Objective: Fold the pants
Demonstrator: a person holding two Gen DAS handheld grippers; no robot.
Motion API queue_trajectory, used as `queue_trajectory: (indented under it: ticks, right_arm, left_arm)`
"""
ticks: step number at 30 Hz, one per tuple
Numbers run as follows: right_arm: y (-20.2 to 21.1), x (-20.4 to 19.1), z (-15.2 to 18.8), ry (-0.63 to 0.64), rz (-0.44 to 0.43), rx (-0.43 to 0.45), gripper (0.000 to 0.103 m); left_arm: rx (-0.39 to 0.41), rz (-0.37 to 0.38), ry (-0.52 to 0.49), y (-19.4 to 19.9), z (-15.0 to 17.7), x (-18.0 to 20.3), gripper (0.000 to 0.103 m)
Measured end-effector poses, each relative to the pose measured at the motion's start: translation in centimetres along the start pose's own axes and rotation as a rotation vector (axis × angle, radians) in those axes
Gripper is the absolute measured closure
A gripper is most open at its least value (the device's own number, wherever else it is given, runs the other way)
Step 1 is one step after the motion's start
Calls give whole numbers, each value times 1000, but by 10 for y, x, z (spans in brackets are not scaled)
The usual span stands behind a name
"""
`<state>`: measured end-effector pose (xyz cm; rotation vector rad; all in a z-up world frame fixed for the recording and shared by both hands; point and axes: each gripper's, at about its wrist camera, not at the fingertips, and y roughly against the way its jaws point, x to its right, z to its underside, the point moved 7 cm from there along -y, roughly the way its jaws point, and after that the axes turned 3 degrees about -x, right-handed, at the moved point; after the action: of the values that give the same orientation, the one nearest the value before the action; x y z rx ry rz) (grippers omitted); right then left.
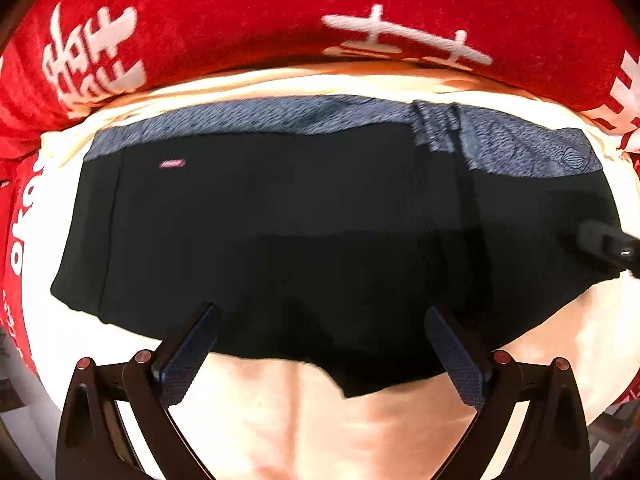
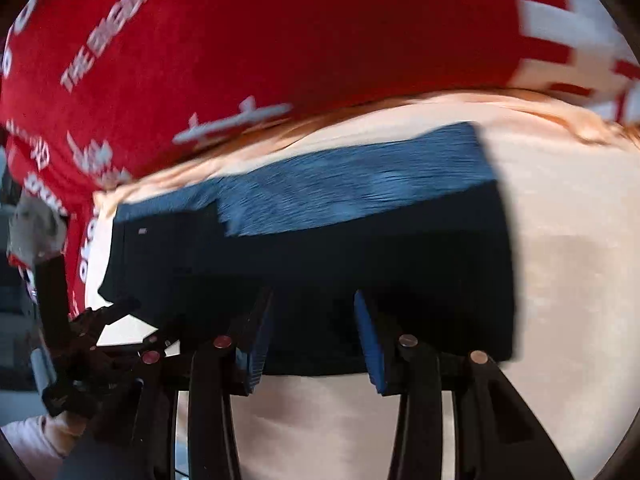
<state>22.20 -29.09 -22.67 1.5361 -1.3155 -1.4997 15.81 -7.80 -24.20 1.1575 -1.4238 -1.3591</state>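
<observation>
The pants (image 1: 304,220) lie flat on the cream sheet (image 1: 320,420), straight ahead of both tongs, long axis running left to right. The left tongs (image 1: 320,316) stand wide over the near hem; the right tongs (image 2: 314,300) likewise, empty. Black cloth, blue-grey waistband (image 1: 320,114) at the far edge.
</observation>
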Motion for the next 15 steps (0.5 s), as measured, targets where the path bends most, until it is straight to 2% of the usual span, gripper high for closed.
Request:
queue_trajectory:
  ticks: [3,5,8,15]
  right_arm:
    - [-27,-18,8,40,11,-52,59]
    - [-47,-24,22,12,-4,-112,59]
    - [-47,-29,27,17,33,-87,59]
    - [-45,-31,28,18,72,-122,58]
  left_arm:
    - [-18,-6,15,-2,24,-39,1]
    - [-28,-9,31,-5,35,-56,1]
    - [-38,-14,45,-8,48,-76,1]
    - [-52,-1,67,-16,74,-130,1]
